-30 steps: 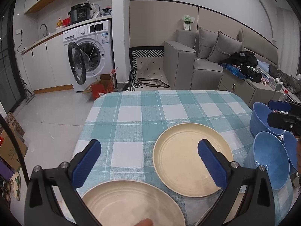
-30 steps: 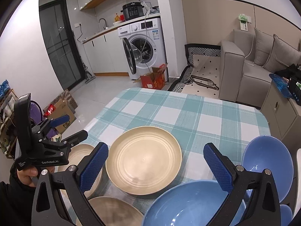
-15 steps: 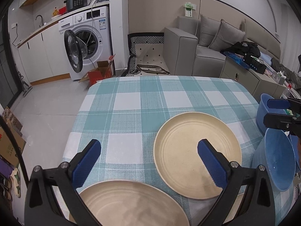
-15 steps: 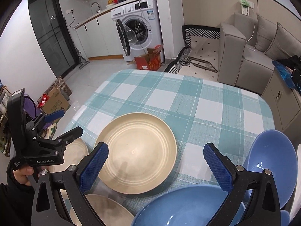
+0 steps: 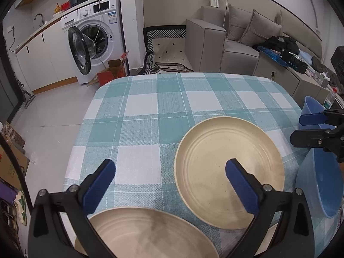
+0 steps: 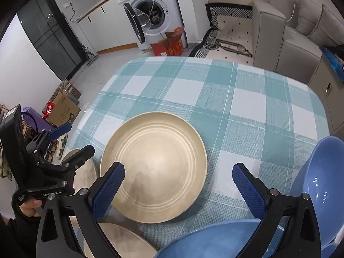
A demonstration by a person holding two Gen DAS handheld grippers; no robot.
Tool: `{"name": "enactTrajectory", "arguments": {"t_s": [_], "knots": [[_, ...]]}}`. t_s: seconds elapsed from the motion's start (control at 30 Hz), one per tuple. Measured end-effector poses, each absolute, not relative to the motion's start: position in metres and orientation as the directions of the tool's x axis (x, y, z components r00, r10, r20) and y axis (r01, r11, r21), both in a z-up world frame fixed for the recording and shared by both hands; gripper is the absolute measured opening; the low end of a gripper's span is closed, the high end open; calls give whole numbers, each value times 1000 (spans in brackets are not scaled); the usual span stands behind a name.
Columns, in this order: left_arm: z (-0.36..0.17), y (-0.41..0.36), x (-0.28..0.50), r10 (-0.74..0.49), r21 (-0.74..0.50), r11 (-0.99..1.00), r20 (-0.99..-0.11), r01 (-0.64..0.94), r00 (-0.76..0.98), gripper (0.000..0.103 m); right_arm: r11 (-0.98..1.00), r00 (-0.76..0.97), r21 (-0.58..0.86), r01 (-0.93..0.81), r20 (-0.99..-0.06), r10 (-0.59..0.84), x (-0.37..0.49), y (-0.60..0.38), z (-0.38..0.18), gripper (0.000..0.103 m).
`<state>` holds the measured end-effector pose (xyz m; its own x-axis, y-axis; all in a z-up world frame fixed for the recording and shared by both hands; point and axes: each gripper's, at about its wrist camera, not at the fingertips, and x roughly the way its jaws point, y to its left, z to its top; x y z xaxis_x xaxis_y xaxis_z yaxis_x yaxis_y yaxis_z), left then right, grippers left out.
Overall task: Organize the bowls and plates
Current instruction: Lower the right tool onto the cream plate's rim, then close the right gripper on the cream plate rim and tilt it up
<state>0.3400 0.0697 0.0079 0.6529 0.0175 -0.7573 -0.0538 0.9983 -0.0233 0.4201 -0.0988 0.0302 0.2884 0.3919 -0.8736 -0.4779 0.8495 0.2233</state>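
Plate (image 6: 153, 168) beside "GenRobot.AI" left tool (image 6: 72, 138)

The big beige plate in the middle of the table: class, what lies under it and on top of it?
The beige plate rests directly on the checked tablecloth. Nothing lies on it; both grippers hover open above. What the cloth covers cannot be seen.
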Motion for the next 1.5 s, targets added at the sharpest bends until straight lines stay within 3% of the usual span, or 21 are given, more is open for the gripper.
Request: {"name": "enactTrajectory", "arguments": {"t_s": [0.27, 0.47, 0.7, 0.8, 0.9, 1.13, 1.5], "knots": [[-6, 69, 352, -13, -47, 998, -791, -39, 612, 100, 856, 221, 225, -465, -907, 358, 431, -93, 13, 91], [-16, 66, 358, -25, -47, 999, -815, -23, 579, 90, 862, 173, 212, -460, -931, 321, 437, -89, -1, 80], [-21, 64, 361, -28, -43, 999, -823, -12, 567, 88, 862, 146, 211, -461, -940, 309, 442, -85, -11, 75], [-24, 64, 364, -38, -52, 999, -832, -9, 553, 77, 863, 130, 210, -459, -945, 300, 445, -83, -15, 74], [-28, 65, 366, -43, -58, 998, -841, -11, 540, 72, 865, 113, 208, -456, -951, 289, 447, -82, -21, 72], [-34, 65, 367, -68, -79, 997, -856, 0, 512, 52, 869, 80, 209, -448, -959, 271, 450, -80, -32, 61], [-38, 62, 366, -81, -84, 996, -865, 16, 496, 35, 879, 69, 207, -430, -963, 260, 451, -80, -40, 48]]}}
